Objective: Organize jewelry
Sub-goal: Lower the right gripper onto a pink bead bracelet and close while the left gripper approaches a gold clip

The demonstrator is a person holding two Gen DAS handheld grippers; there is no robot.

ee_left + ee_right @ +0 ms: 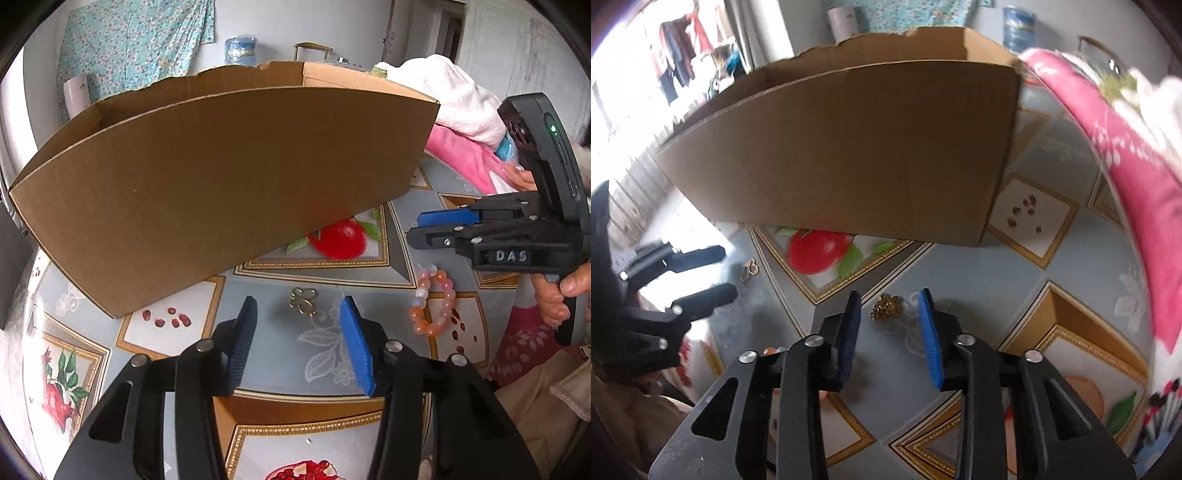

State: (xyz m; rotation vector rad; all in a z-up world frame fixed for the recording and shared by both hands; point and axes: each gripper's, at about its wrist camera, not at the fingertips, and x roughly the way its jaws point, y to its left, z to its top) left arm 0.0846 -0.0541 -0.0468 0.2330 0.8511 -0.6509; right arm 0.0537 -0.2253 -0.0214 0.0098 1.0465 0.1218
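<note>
In the left wrist view a small gold clover-shaped piece (303,300) lies on the patterned tablecloth, just past the tips of my left gripper (301,305). That gripper is open and its blue pads stand clear of the piece. An orange and white bead bracelet (434,306) lies to the right of it. In the right wrist view a bunched gold chain (885,308) rests on the cloth between the tips of my right gripper (890,295), which is open and not touching it. The left gripper (724,272) shows at the left, beside the clover piece (750,269).
A large open cardboard box (221,166) (849,155) stands on the table just behind both pieces. Pink and white cloths (1137,177) are heaped along the right side. A person's hand (554,295) holds the right gripper (417,228) above the bracelet.
</note>
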